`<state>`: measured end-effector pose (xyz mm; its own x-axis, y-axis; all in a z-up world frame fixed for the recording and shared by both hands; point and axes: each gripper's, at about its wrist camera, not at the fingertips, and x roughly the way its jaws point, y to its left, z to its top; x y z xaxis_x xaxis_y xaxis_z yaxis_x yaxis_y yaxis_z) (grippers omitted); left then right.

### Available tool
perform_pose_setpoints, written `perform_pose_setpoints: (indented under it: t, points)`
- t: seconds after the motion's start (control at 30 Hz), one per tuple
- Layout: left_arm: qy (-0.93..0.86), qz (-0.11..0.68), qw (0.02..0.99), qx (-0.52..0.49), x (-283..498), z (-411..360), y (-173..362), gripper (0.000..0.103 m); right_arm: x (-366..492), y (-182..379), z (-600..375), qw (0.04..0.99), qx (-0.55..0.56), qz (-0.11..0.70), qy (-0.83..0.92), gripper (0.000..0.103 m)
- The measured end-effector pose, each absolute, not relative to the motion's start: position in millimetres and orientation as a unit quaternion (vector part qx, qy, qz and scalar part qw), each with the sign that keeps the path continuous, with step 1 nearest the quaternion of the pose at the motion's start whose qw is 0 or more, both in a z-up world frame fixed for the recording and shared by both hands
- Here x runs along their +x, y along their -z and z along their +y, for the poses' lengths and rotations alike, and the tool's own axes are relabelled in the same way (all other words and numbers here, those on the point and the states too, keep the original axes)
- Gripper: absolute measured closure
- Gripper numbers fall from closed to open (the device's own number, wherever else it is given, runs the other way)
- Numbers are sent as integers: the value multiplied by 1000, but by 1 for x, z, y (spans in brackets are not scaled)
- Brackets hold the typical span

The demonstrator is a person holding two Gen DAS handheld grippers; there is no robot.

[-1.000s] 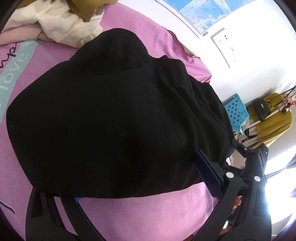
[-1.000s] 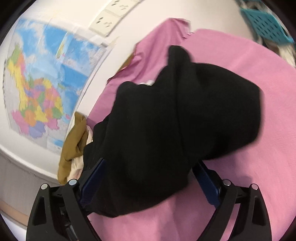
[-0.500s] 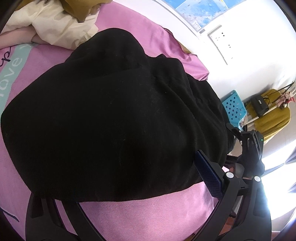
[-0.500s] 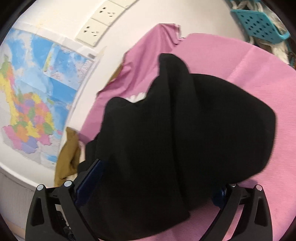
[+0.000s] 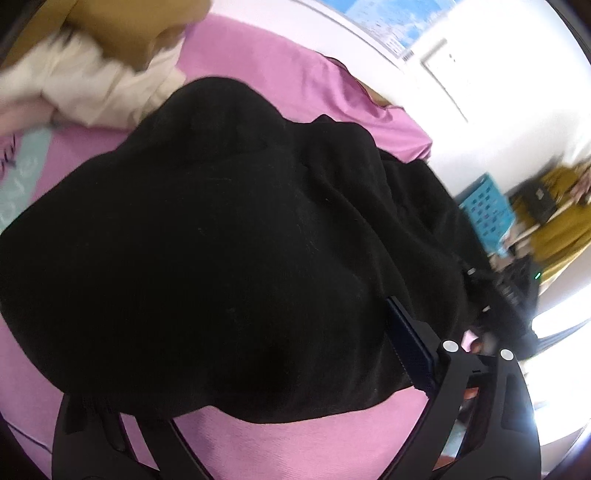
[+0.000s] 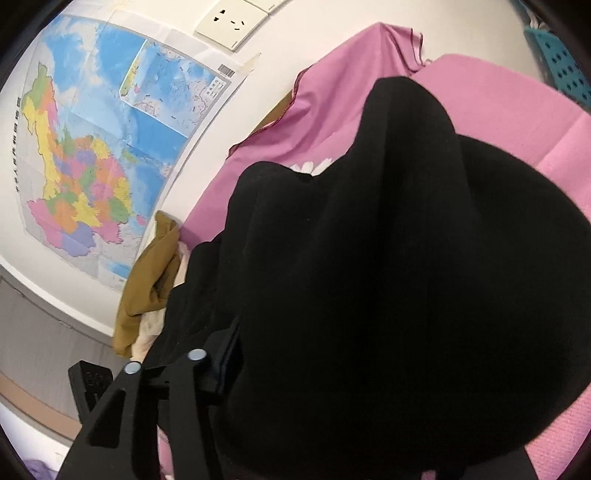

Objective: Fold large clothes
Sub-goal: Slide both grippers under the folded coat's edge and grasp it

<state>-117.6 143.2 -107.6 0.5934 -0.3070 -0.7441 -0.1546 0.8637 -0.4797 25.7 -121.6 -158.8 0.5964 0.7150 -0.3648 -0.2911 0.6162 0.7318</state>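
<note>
The black garment (image 5: 229, 258) was matt, fuzzy knit cloth; the pink bedsheet (image 5: 295, 454) smooth woven cloth; the wall map (image 6: 110, 147) glossy paper.

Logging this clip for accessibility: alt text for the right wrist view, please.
A bulky black garment fills the frame on a pink bedsheet, bunched between the jaws of the right gripper. A colourful wall map hangs behind, left.

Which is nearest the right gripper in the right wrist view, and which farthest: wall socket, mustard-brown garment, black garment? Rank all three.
1. black garment: bunched right at the right gripper, filling the foreground.
2. mustard-brown garment: left, behind the black one, by the wall.
3. wall socket: top, high on the wall.
</note>
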Motion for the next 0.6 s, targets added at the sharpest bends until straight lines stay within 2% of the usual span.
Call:
perform_pose_setpoints:
  t: [0.07, 0.13, 0.2, 0.37, 0.47, 0.6]
  points:
    - [38, 453, 852, -261, -115, 144, 109, 11, 27, 156, -119, 830, 317, 336, -312, 34]
    - [35, 455, 846, -275, -111, 149, 114, 6, 27, 152, -113, 829, 307, 336, -325, 19]
    - [31, 451, 844, -287, -109, 153, 116, 5, 27, 149, -107, 831, 301, 337, -325, 12]
    - [24, 454, 849, -269, -104, 148, 116, 5, 26, 147, -101, 838, 284, 333, -326, 10]
    - [26, 451, 851, -268, -104, 149, 116, 5, 26, 148, -102, 840, 275, 338, -322, 22]
    - [23, 451, 852, -266, -103, 149, 114, 5, 29, 155, -115, 828, 298, 349, -322, 51]
